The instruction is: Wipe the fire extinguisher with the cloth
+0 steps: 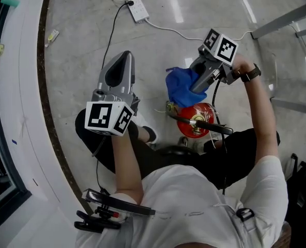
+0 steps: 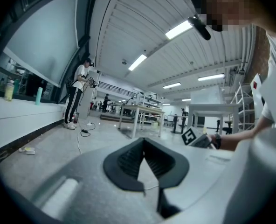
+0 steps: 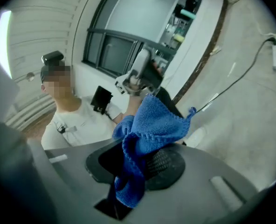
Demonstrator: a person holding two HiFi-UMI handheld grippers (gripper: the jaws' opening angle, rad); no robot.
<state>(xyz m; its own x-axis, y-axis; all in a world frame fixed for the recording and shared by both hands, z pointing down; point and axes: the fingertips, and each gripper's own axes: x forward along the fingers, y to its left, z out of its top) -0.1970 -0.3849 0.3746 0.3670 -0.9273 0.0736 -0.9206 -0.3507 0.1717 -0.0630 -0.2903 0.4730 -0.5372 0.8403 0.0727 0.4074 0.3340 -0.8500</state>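
1. Right gripper (image 1: 198,80) is clamped on a blue cloth (image 3: 149,125). The fabric is bunched between its jaws and spills out over both pads.
2. Left gripper (image 2: 143,144) has its jaws together at the tips with nothing between them. It is held up and off to the left, well apart from the cloth.
3. Seen from the head view, a red fire extinguisher (image 1: 197,119) stands upright on the grey floor (image 1: 91,25) just in front of the person's legs. A black lever (image 1: 204,125) lies across its top.
4. The cloth hangs just above and to the left of the extinguisher's top, with its lower edge close to the red body. Whether they touch cannot be told.
5. The left gripper is beside the extinguisher, to its left, and not in contact with it.
6. A white power strip (image 1: 137,8) lies on the floor farther out, with cables running from it.
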